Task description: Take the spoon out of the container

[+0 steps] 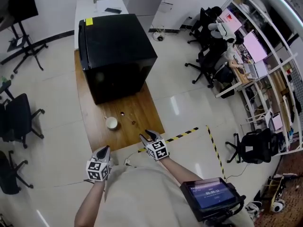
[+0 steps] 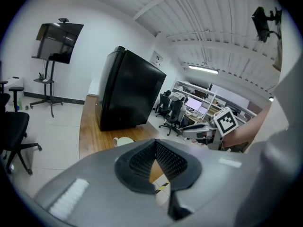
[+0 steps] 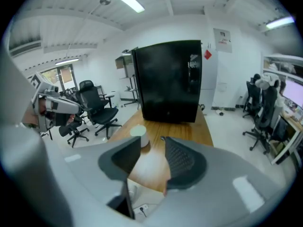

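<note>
**White cup (image 1: pixel 111 123) on the surface (image 1: pixel 142 110), spoon not made out**

We cannot tell what the cup holds. Two small things (image 1: pixel 122 113) lie on the wood just beside it; whether either is the spoon we cannot say. Our left hand-held gripper (image 1: pixel 104 149) has its jaw tips together, empty; the right hand-held gripper (image 1: pixel 147 135) stands open, empty

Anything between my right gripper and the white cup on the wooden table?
Nothing visible blocks it. Just wooden tabletop shows between the open right gripper and the round white cup; the big black box stands beyond it.
</note>
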`<act>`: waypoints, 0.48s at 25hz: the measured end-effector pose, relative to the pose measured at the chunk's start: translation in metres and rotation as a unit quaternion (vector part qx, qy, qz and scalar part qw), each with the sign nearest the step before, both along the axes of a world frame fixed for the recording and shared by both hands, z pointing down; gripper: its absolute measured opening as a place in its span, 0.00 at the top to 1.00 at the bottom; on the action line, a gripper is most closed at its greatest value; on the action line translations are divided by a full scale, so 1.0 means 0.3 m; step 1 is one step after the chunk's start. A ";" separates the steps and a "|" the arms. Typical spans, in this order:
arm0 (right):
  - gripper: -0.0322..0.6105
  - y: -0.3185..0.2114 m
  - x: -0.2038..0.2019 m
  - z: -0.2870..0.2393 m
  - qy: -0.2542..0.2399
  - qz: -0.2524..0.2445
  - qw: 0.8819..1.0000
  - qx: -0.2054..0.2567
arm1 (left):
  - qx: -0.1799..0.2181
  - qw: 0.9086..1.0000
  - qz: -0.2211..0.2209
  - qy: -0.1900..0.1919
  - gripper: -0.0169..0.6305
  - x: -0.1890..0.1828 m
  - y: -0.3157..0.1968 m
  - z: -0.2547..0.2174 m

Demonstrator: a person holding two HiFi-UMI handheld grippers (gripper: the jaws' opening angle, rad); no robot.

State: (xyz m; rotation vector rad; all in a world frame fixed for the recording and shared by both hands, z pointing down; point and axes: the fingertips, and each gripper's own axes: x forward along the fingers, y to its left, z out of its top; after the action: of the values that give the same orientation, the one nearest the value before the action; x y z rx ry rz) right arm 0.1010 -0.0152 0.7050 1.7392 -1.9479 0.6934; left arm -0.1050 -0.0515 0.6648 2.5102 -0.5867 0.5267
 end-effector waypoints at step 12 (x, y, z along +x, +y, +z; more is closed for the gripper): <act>0.72 0.410 0.130 -0.314 0.046 -0.131 0.981 0.139 | 0.011 0.996 -0.084 -0.010 0.97 0.263 0.388 -0.066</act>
State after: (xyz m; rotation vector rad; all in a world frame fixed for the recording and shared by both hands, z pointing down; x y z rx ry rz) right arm 0.1399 0.1079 0.6109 1.5885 -2.2380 0.2549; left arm -0.0260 0.0650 0.6451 2.4504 -0.8073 0.4857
